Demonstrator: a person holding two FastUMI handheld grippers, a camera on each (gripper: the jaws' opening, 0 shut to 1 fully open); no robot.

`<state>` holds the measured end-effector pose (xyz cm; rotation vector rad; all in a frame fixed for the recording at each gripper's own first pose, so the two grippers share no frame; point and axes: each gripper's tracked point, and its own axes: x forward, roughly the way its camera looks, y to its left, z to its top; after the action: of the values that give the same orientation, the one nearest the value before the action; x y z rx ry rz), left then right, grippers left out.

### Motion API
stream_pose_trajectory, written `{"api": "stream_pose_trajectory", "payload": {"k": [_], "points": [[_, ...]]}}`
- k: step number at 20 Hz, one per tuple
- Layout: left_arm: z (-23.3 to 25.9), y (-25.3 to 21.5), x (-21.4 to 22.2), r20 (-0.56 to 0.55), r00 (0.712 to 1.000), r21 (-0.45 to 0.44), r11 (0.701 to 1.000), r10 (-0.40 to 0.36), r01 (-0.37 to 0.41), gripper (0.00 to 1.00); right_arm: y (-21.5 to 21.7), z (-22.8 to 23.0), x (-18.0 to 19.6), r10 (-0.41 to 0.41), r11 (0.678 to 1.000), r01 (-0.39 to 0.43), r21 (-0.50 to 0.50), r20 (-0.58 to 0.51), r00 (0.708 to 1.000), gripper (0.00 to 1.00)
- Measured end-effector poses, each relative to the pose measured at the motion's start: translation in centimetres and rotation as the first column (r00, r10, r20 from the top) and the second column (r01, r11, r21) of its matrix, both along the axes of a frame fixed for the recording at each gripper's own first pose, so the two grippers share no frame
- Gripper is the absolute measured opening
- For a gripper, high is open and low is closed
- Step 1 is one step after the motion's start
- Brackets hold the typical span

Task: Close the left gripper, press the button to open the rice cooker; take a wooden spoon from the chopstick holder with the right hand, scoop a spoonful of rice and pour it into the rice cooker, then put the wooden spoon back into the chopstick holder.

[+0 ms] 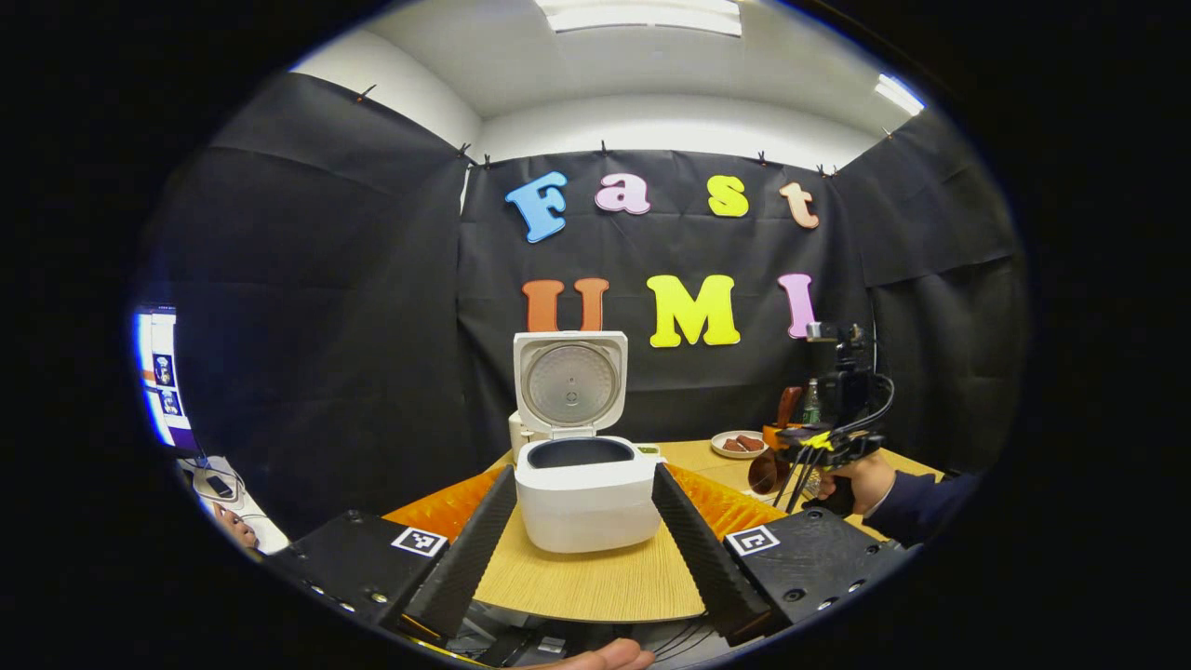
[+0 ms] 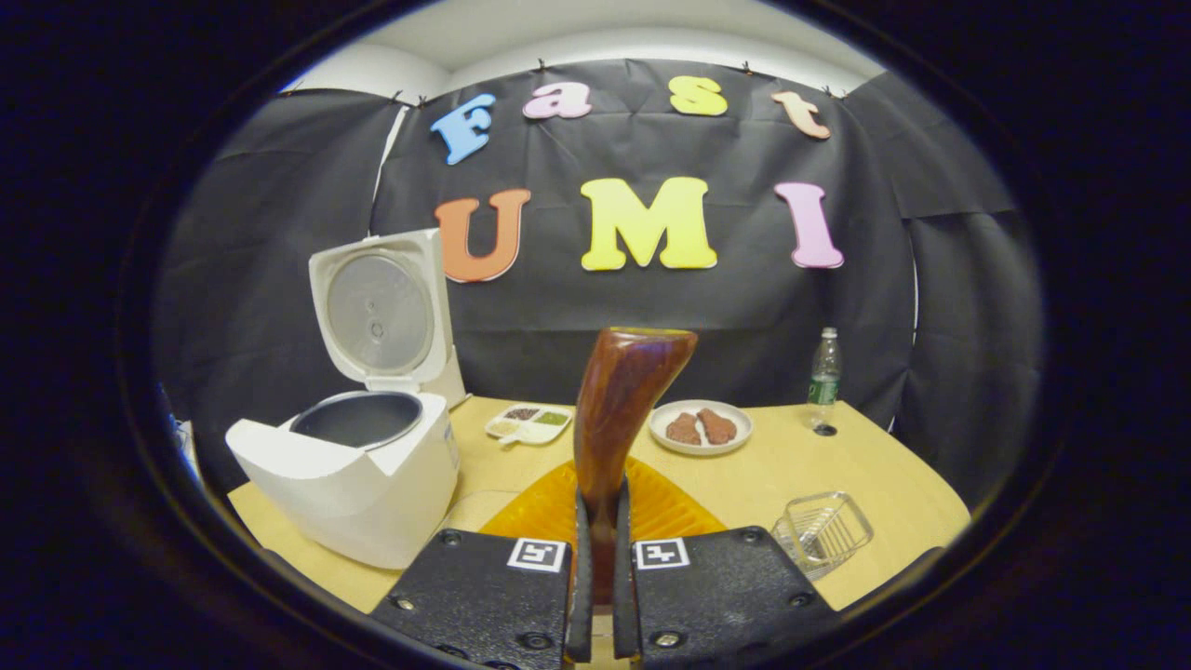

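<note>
In the left gripper view, our left tool (image 1: 584,535) is spread wide on either side of the open rice cooker (image 1: 586,484) on the bench (image 1: 595,582). In the right gripper view, our right tool (image 2: 600,568) clenches the wooden spoon (image 2: 619,409) upright, right of the cooker.

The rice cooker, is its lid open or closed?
Open. The rice cooker has its lid standing straight up behind it, and you can look down into the dark pot.
</note>
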<state>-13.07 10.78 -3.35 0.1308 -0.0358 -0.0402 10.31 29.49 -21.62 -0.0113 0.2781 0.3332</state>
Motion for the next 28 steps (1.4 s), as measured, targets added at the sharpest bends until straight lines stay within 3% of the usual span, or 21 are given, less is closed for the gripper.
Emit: {"api": "stream_pose_trajectory", "payload": {"k": [4,9,16,19,22,24,28], "points": [[0.1,0.0,0.0,0.005,1.000,0.009,1.000,-0.003,0.003,0.93,1.9,-4.7,-0.4,0.019,1.000,-0.021,-0.021,-0.085,0.996,0.14],[-0.1,-0.5,0.2,-0.003,1.000,0.007,1.000,-0.007,0.007,0.93,5.8,-5.0,-2.7,0.128,0.989,-0.115,0.089,-0.158,0.979,0.14],[0.0,-0.7,0.1,0.002,1.000,0.023,0.999,-0.022,0.022,0.93,6.4,-4.9,-3.6,0.180,0.951,-0.092,0.296,-0.286,0.941,0.14],[0.0,-0.6,0.1,0.004,1.000,0.020,1.000,-0.021,0.021,0.93,5.0,-5.3,-3.2,0.173,0.888,0.019,0.459,-0.373,0.912,0.14],[-0.2,-0.5,0.2,-0.001,1.000,0.022,1.000,-0.014,0.014,0.93,3.5,-4.4,-2.4,0.184,0.805,0.093,0.586,-0.395,0.900,0.14],[-0.2,-0.4,0.0,-0.005,1.000,0.022,1.000,-0.011,0.012,0.93,2.6,-3.7,-1.9,0.195,0.751,0.134,0.646,-0.412,0.890,0.14],[-0.7,-0.5,0.2,-0.020,1.000,0.031,0.999,-0.011,0.012,0.93,-0.4,-2.8,-0.6,0.173,0.672,0.192,0.715,-0.403,0.899,0.13]]}}
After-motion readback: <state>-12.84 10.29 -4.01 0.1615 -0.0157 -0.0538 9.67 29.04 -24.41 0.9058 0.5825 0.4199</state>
